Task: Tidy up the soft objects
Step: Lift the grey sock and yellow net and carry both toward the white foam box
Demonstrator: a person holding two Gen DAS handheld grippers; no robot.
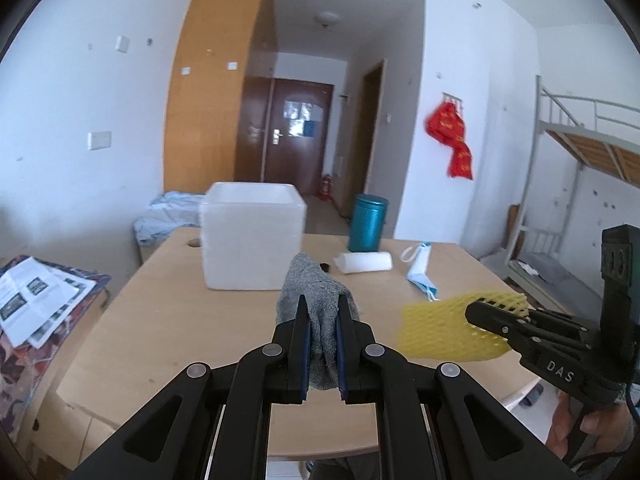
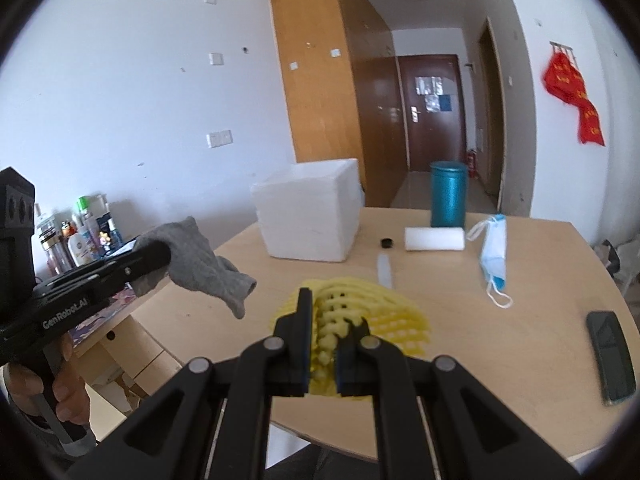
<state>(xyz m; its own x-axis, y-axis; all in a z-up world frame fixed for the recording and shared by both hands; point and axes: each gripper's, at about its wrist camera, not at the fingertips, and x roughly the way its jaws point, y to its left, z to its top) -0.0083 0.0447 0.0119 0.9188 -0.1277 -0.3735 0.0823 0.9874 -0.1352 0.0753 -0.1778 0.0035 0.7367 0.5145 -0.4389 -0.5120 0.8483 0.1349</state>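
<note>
My left gripper is shut on a grey knitted glove and holds it above the wooden table; the glove also shows in the right wrist view. My right gripper is shut on a yellow foam net sleeve, held above the table's near part; the sleeve shows in the left wrist view. A white foam box stands open-topped at the table's back left. A blue face mask and a white roll lie farther back.
A teal canister stands at the back beside the roll. A small black cap and a flat pale strip lie mid-table. A black phone lies at the right edge. Bottles crowd a shelf to the left.
</note>
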